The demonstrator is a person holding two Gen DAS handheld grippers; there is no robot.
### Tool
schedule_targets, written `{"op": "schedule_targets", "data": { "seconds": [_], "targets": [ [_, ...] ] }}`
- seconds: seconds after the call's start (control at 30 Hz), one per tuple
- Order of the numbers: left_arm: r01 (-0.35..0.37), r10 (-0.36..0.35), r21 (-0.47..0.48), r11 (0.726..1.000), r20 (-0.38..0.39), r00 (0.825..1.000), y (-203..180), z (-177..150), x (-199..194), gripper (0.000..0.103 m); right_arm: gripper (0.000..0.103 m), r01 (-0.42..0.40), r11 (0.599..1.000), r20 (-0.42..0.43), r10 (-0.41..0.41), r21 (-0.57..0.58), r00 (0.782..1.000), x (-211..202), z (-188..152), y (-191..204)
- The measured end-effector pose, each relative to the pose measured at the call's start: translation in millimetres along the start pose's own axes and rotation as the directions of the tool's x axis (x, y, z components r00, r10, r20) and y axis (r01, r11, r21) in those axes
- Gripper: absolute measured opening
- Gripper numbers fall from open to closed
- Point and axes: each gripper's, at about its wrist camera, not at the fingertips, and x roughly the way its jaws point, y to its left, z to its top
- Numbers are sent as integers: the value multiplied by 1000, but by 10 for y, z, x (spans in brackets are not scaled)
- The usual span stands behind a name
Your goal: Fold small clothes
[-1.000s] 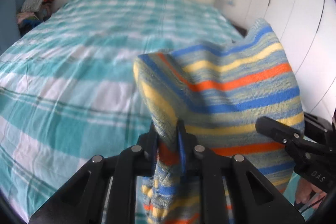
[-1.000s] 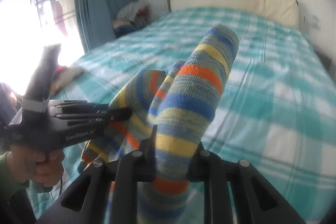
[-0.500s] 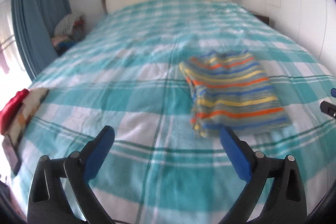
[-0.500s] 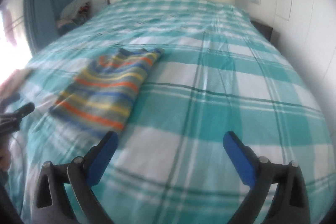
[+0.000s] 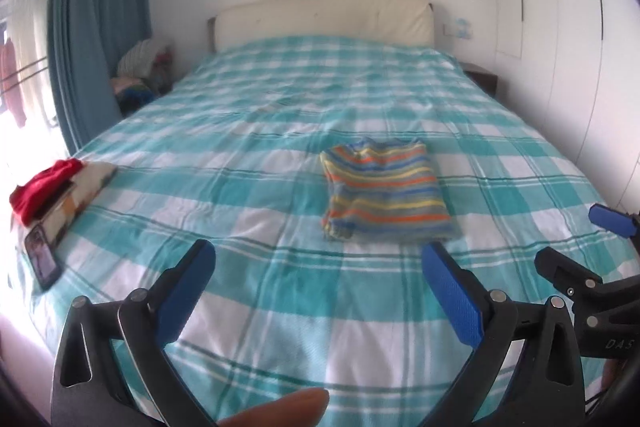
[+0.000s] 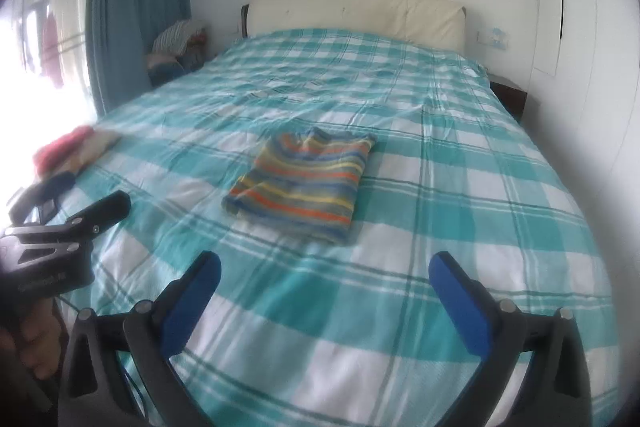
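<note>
A striped knit garment (image 5: 384,193), in blue, yellow and orange bands, lies folded flat on the bed (image 5: 260,155); it also shows in the right wrist view (image 6: 306,183). My left gripper (image 5: 320,267) is open and empty, held back near the foot of the bed, short of the garment. My right gripper (image 6: 326,277) is open and empty, also held back from the garment. Each gripper shows at the edge of the other's view, the right one (image 5: 576,267) and the left one (image 6: 72,215).
The bed has a teal and white check cover and a cream headboard (image 5: 324,15). A red cloth on a patterned folded piece (image 5: 52,187) and a phone (image 5: 42,259) lie at the bed's left edge. A clothes pile (image 5: 138,67) and a blue curtain stand left; white wardrobe doors stand right.
One second ago both grippers were shut on the striped garment and held it up. It now lies folded on the bed; both grippers have opened and pulled back from it.
</note>
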Motion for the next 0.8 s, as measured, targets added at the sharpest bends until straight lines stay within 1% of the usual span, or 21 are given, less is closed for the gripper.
{"op": "schedule_targets", "data": {
  "seconds": [0.1, 0.17, 0.23, 0.33, 0.4, 0.47, 0.57, 0.6, 0.67, 0.8],
  "targets": [
    [17, -17, -35, 999, 2, 1000, 56, 21, -124, 103, 102, 27, 1000, 0, -27, -7, 1000, -96, -4, 45],
    [37, -36, -54, 998, 7, 999, 91, 30, -206, 103, 102, 55, 998, -25, -55, 7, 998, -125, -5, 50],
    [67, -67, -61, 996, 6, 998, 118, 52, -273, 103, 102, 49, 999, -35, -48, 16, 998, -159, -21, 56],
    [99, -99, -64, 993, 5, 995, 140, 84, -343, 103, 102, 7, 1000, -43, -6, 25, 999, -218, -48, 77],
    [86, -85, -51, 995, 14, 996, 138, 109, -402, 103, 102, -15, 999, -47, 17, 43, 999, -272, -53, 89],
    [65, -64, -53, 996, 22, 998, 151, 133, -447, 103, 102, -14, 999, -35, 16, 45, 999, -336, -36, 109],
    [33, -31, -68, 997, 23, 999, 185, 146, -467, 103, 102, 30, 1000, -8, -30, 7, 1000, -449, 19, 166],
    [16, -15, -70, 997, 17, 1000, 193, 145, -457, 103, 102, 53, 999, -2, -53, -7, 999, -488, 39, 187],
    [-14, 14, -73, 997, -3, 1000, 205, 135, -426, 103, 102, 61, 998, 9, -61, -13, 998, -537, 74, 201],
    [-17, 13, -77, 997, -52, 999, 197, 103, -378, 103, 103, 47, 999, 3, -47, -12, 999, -555, 114, 256]
  ]
}}
